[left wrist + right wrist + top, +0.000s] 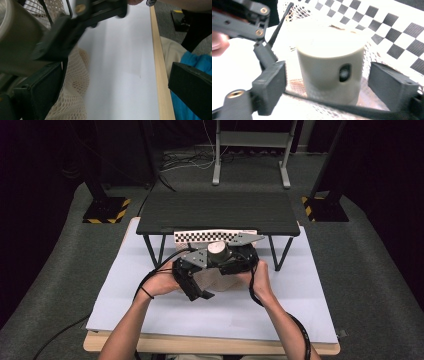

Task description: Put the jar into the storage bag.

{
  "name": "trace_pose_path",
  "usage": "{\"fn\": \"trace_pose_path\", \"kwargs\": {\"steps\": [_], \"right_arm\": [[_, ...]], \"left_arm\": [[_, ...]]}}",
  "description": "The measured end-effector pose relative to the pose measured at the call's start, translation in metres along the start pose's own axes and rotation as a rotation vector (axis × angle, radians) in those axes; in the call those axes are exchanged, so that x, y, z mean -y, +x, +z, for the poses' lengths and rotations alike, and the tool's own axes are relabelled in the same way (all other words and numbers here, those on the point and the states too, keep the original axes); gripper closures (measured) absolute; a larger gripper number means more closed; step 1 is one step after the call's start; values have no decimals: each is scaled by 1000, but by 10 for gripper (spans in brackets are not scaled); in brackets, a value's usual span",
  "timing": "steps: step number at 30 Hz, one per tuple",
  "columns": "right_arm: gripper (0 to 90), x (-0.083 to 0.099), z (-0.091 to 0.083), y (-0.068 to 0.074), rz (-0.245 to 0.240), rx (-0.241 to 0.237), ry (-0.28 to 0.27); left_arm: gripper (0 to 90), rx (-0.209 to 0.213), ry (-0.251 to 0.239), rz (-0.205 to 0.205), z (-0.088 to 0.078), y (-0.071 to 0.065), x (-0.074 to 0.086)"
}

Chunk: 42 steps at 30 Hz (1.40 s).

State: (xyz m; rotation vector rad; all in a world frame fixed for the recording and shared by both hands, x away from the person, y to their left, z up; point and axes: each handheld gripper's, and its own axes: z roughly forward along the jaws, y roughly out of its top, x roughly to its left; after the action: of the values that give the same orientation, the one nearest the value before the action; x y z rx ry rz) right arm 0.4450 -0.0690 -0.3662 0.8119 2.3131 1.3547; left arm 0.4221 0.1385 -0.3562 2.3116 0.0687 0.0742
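Cylinder (329, 67) between my right hand-held gripper (327, 82) jaws, unclamped.
Pads clear both sides; mesh bag (72, 92) beneath. Left hand-held gripper (115, 85) wide, empty.

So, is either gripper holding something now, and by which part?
Nothing is gripped: the right gripper straddles the beige cylinder without touching it, and the left gripper is open.

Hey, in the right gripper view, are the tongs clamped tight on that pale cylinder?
No, the right tongs stand open, with a visible gap between each black pad and the pale cylinder on both sides.
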Motion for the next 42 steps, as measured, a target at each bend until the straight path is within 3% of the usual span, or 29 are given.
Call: {"fn": "trace_pose_path", "kwargs": {"steps": [3, 5, 7, 10, 13, 17, 19, 20, 21, 24, 28, 30, 34, 38, 42], "right_arm": [[50, 0, -10, 2, -30, -37, 3], [49, 1, -17, 5, -62, -43, -7], [51, 3, -26, 8, -83, -54, -31], [56, 3, -37, 12, -102, -81, -60], [52, 4, -43, 15, -128, -91, -76], [50, 6, -47, 15, -157, -76, -139], [59, 2, -48, 16, -173, -54, -173], [14, 0, -48, 17, -179, -49, -183], [9, -3, -50, 18, -192, -16, -203], [12, -12, -57, 18, -199, -7, -261], [6, -10, -69, 13, -183, -19, -228], [5, 3, -79, 7, -170, -5, -196], [3, 38, -97, -8, -115, 28, -130], [1, 86, -113, -25, -38, 81, -48], [1, 141, -117, -43, 57, 120, 62]], "left_arm": [[0, -36, -56, 18, -10, -4, -4], [0, -57, -119, 32, -19, -8, -6], [0, -83, -149, 36, -25, -10, -7], [0, -128, -135, 41, -30, -12, -5], [0, -141, -149, 28, -37, -14, 1], [0, -130, -177, 21, -46, -16, 9], [0, -145, -170, 19, -49, -18, 11], [0, -144, -166, 16, -49, -18, 12], [0, -137, -159, 12, -48, -19, 14], [0, -118, -117, 25, -43, -23, 18], [0, -112, -63, 11, -42, -28, 32], [0, -120, -35, -18, -42, -29, 47], [0, -133, 14, -125, -36, -25, 88], [0, -152, 43, -225, -24, -21, 132], [0, -166, 96, -322, -8, -14, 179]]}}
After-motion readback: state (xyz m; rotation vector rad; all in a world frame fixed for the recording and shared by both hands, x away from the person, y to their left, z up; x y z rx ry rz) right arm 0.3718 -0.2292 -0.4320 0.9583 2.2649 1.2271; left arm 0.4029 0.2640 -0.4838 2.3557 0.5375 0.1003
